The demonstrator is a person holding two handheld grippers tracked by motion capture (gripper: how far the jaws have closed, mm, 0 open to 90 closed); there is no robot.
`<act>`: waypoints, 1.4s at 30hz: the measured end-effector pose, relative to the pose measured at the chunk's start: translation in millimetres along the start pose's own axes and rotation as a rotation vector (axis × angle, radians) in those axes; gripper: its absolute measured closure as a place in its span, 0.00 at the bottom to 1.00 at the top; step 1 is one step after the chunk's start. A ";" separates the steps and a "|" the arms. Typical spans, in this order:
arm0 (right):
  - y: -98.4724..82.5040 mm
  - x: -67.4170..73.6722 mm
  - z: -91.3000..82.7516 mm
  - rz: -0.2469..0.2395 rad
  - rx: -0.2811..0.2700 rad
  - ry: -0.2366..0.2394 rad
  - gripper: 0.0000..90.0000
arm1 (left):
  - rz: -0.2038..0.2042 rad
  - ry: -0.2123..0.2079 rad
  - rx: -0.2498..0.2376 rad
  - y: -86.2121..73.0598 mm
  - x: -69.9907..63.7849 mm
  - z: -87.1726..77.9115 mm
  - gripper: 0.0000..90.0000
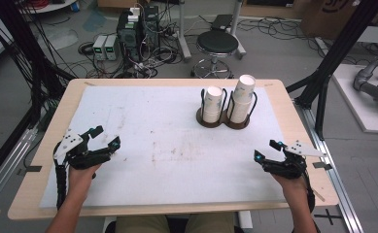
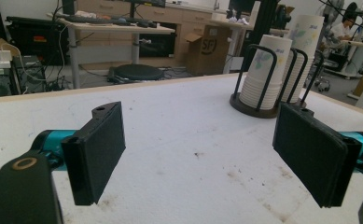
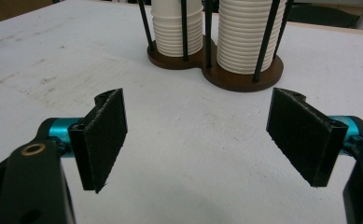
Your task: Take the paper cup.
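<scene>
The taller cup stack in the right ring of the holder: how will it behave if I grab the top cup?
The taller cup stack looks like thin paper, so probably light and easily crushed. Its cups are nested tightly; several may lift together. The wire holder should keep it from tipping.

A wooden table (image 1: 50, 127) bears a stained white mat (image 1: 143, 141). On the grey floor behind it stand a black round stool (image 1: 217, 44), a dark computer tower (image 1: 129, 30) amid tangled cables (image 1: 167, 48), and two small white boxes (image 1: 105, 47). A cardboard box (image 2: 206, 48) sits by wooden desks (image 2: 118, 27).
</scene>
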State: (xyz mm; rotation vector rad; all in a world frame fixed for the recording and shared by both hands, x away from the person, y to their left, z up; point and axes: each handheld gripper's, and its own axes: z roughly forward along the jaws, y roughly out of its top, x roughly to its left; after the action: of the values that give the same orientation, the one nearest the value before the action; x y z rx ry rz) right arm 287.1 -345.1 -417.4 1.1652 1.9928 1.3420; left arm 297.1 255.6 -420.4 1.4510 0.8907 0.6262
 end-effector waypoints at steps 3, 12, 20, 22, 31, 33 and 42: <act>-1.1 -1.1 -0.3 0.009 -0.001 0.003 0.23 | -0.009 0.004 0.000 -0.5 0.7 0.8 0.19; -0.8 -3.8 3.0 0.019 0.004 0.020 0.23 | 0.008 -0.002 0.014 -1.1 0.1 -0.2 0.19; 15.8 9.2 18.3 0.025 0.024 0.059 0.23 | -0.006 -0.007 0.010 -2.4 -3.7 -9.5 0.19; 21.8 13.1 24.3 -0.009 0.012 0.099 0.23 | -0.025 -0.002 0.008 -3.6 -3.4 -12.7 0.19; 68.8 26.2 59.8 -0.052 -0.017 0.197 0.23 | -0.030 -0.004 0.010 -5.2 -2.7 -16.4 0.19; 87.1 27.9 69.6 -0.061 -0.025 0.203 0.23 | -0.033 -0.007 0.009 -5.3 -2.2 -16.2 0.19; 124.9 28.2 87.9 -0.094 0.009 0.179 0.23 | -0.041 -0.008 0.004 -5.2 -0.5 -16.2 0.19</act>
State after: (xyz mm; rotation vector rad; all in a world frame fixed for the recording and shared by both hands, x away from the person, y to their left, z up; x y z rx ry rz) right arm 386.8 -256.1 -338.2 0.9716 2.1513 1.4340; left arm 282.8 264.1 -424.0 1.4344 0.9140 0.5884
